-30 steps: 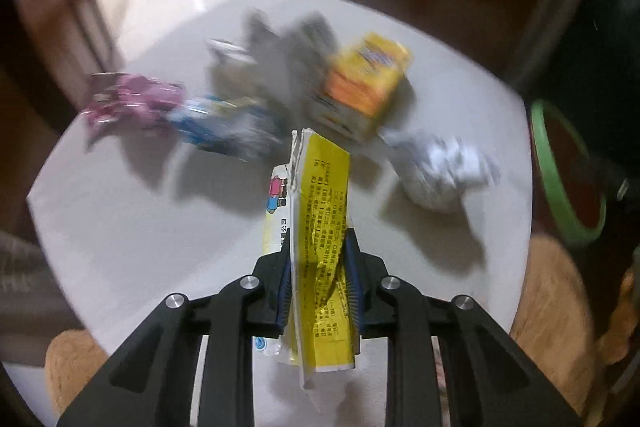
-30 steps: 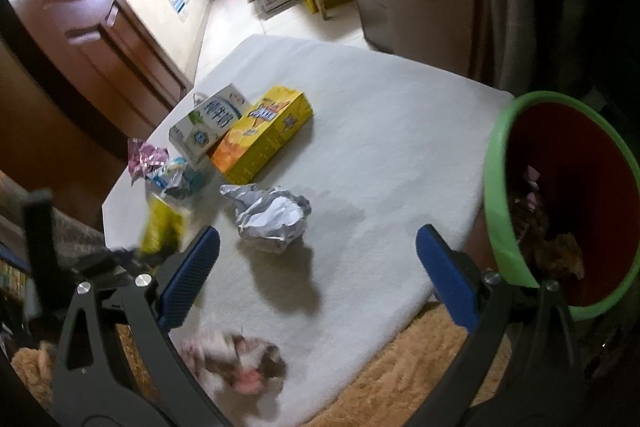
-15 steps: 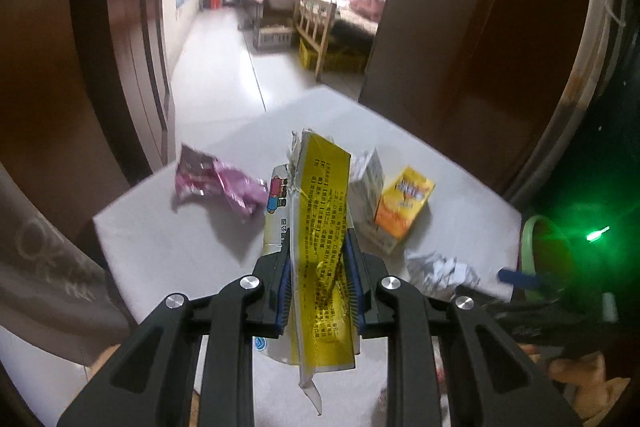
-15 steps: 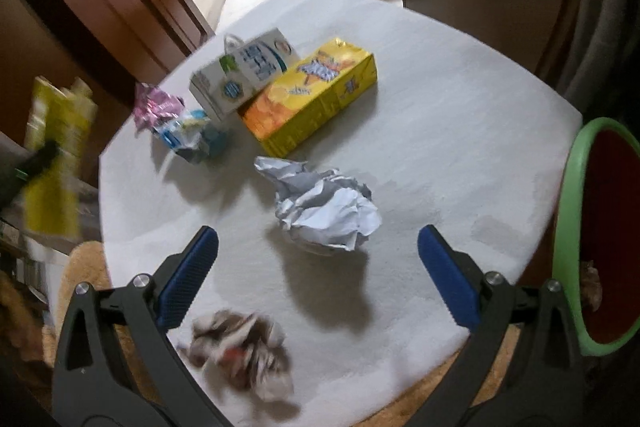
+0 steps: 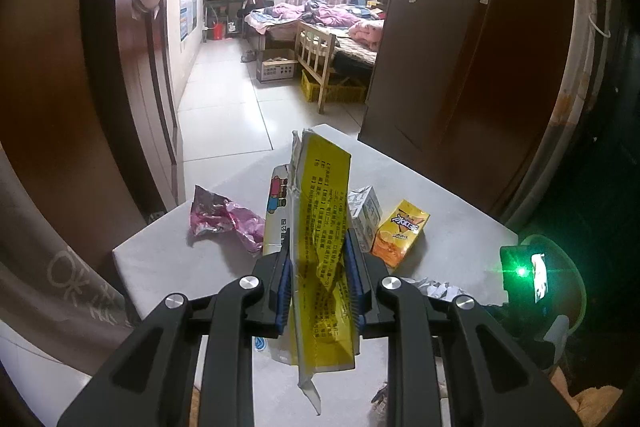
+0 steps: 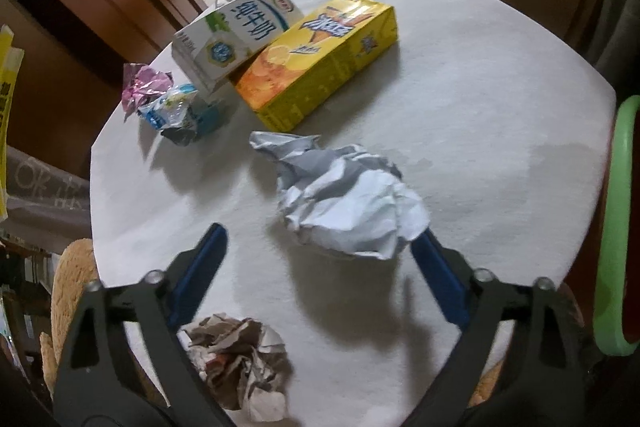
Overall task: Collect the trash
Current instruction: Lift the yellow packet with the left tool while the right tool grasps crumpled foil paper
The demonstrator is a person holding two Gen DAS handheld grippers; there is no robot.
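My left gripper [image 5: 318,267] is shut on a flattened yellow carton [image 5: 324,223] and holds it upright, high above the white table [image 5: 168,259]. The same carton shows at the left edge of the right wrist view [image 6: 6,99]. My right gripper [image 6: 318,237] points down over a crumpled white paper ball [image 6: 348,203]. Its jaws are closing with the ball between them. The right pad [image 6: 436,275] sits at the ball's edge, while the left pad [image 6: 200,267] stands well apart from it.
On the table lie a yellow juice box [image 6: 320,67], a white milk carton [image 6: 236,31], a pink wrapper [image 6: 144,83], a blue-white wrapper [image 6: 176,111] and a brownish paper wad [image 6: 240,359]. A green-rimmed bin [image 6: 616,227] stands off the table's right edge.
The left gripper has risen and tilted up with the yellow carton. The right gripper has sunk toward the white paper ball, and its jaws have narrowed.
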